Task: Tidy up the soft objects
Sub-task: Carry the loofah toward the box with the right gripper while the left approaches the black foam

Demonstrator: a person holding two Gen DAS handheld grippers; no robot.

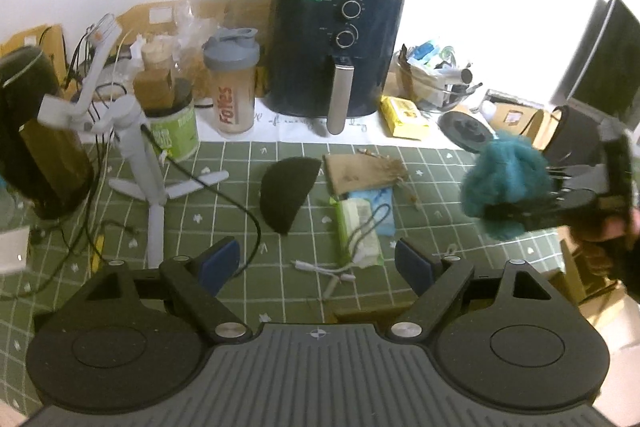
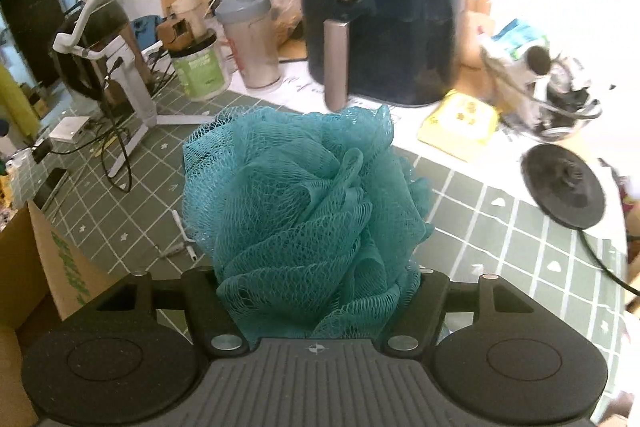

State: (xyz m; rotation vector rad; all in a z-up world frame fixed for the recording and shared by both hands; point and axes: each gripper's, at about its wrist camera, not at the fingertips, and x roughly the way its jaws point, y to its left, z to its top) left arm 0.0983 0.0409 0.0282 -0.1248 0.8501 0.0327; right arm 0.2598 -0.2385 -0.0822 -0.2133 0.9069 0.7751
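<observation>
right wrist view first: the right gripper has its jaws clamped on a teal mesh bath pouf, the netting bulging up between the two arms and filling the middle of the picture, held clear above the green grid tablecloth. behind it stands the dark air fryer, with a yellow packet just to its right and a black round disc with a cord lying further right. at the left edge sits a cardboard box. over to the left wrist view now, and the left gripper hangs with its blue-padded fingers wide apart, nothing between them, only tablecloth below. ahead of it on the cloth lie a dark half-round pad, a brown cloth pouch with a drawstring, and a pale green wipes pack lying partly over a light blue pack (a black cord loops across the green one). a white cable lies close to the fingers. at the right side of this view the same teal pouf shows in the air, gripped by the right gripper, well apart from the left one. at the back, a shaker bottle stands left of the air fryer, and a white tripod stand stands on the left.
</observation>
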